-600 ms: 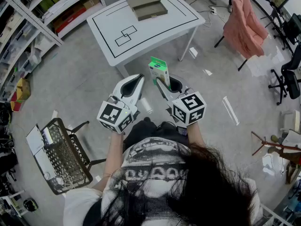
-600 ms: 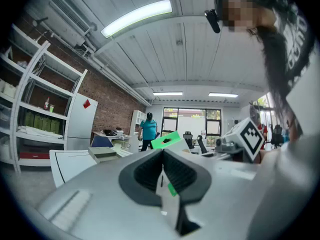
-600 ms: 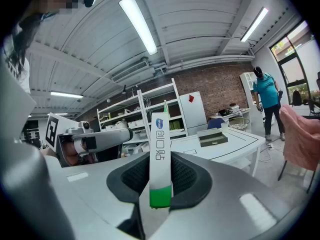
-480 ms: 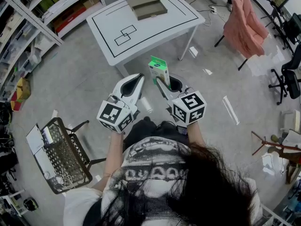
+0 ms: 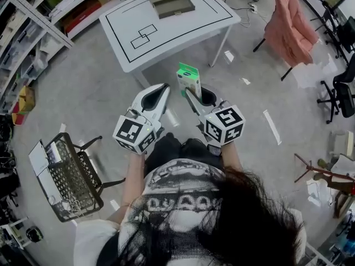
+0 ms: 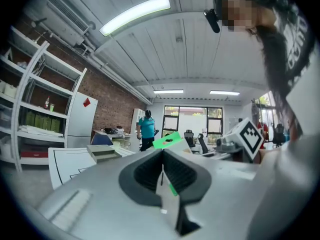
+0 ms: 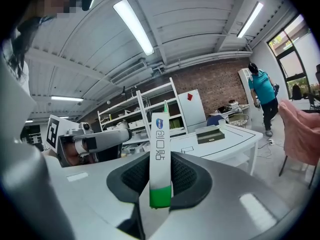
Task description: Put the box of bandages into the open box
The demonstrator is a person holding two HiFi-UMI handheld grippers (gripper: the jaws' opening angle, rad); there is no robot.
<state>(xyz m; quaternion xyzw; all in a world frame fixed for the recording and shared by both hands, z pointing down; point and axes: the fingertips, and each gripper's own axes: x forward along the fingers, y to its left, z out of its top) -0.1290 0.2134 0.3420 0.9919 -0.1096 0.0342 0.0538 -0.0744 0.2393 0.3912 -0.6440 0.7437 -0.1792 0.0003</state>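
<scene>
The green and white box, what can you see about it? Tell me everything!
The bandage box is a slim cardboard-looking carton, white with bright green parts and a small blue logo above print on its narrow side. It stands on end, clamped between the pads of the right gripper, up in the air above the floor and short of the white table. Nothing else touches it.
</scene>
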